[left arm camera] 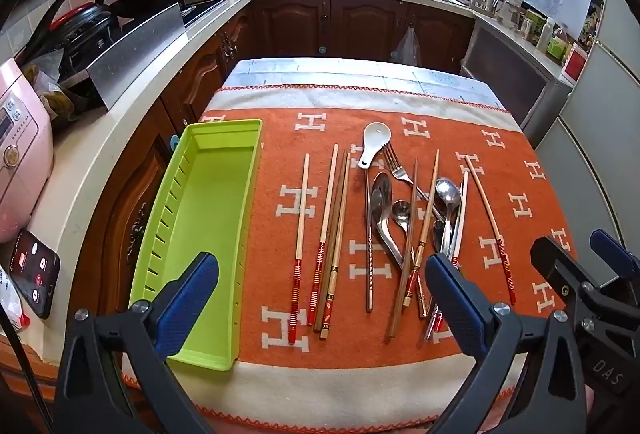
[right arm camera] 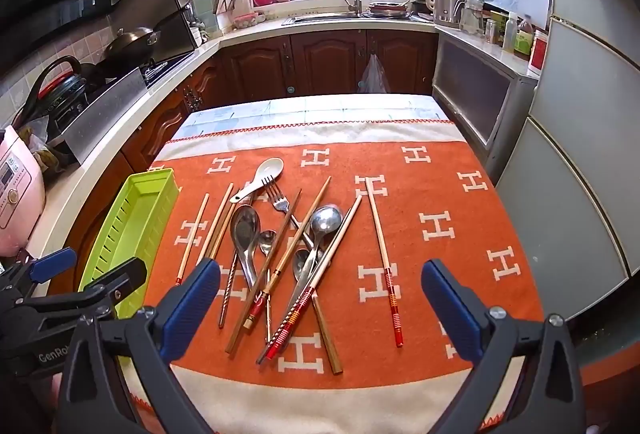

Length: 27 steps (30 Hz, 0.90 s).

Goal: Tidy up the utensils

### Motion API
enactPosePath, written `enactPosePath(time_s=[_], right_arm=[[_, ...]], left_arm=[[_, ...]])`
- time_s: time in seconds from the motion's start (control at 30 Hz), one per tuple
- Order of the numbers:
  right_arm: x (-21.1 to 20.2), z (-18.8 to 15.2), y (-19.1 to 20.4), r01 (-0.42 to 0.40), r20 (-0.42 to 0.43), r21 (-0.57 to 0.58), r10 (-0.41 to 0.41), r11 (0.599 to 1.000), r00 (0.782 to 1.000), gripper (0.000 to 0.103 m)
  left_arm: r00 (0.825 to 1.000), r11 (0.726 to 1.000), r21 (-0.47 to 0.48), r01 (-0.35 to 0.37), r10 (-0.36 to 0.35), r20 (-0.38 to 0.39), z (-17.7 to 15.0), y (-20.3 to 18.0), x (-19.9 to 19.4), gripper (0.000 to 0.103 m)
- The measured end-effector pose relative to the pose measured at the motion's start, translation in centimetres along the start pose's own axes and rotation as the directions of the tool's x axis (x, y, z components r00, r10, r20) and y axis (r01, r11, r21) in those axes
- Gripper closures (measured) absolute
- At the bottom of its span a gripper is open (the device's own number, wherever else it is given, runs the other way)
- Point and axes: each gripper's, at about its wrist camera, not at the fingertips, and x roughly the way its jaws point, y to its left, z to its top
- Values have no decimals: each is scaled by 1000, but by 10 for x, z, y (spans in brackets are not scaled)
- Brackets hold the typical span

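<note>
An empty lime-green utensil tray (left arm camera: 200,218) stands at the left of an orange blanket (left arm camera: 520,174); it also shows in the right wrist view (right arm camera: 132,218). Loose on the blanket lie several wooden chopsticks (left arm camera: 328,234), a white ceramic spoon (left arm camera: 374,144), a fork (left arm camera: 394,164), steel spoons (left arm camera: 382,206) and a lone chopstick (right arm camera: 384,266) at the right. My left gripper (left arm camera: 322,298) is open and empty above the near edge, between tray and pile. My right gripper (right arm camera: 320,306) is open and empty above the crossed chopsticks and spoons (right arm camera: 324,222).
A kitchen counter with a pink rice cooker (left arm camera: 20,154) and a phone (left arm camera: 34,270) runs along the left. A sink (right arm camera: 352,16) and kettle (right arm camera: 444,0) are at the back, a fridge (right arm camera: 580,154) at the right. The right gripper's body (left arm camera: 592,290) is beside the left one.
</note>
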Motion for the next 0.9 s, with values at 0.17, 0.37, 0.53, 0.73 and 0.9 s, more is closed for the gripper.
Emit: enactPosePath(time_s=[0.17, 0.37, 0.53, 0.73, 0.9], right_arm=[[2, 0, 1, -1, -2, 3, 1, 1000, 1000, 2], [1, 0, 0, -1, -4, 4, 1, 1000, 1000, 2], [1, 0, -2, 0, -7, 5, 0, 1000, 1000, 2], [-1, 1, -4, -1, 0, 10, 1, 1000, 1000, 2], [-3, 1, -7, -12, 4, 19, 12, 1000, 1000, 2]], left_arm=[[1000, 1000, -4, 7, -7, -1, 0, -1, 2, 2], [1000, 1000, -8, 14, -14, -1, -3, 0, 2, 2], [1000, 1000, -8, 12, -12, -1, -3, 0, 2, 2], [1000, 1000, 8, 16, -16, 13, -2, -2, -3, 2], [999, 999, -2, 49, -49, -11, -1, -2, -1, 2]])
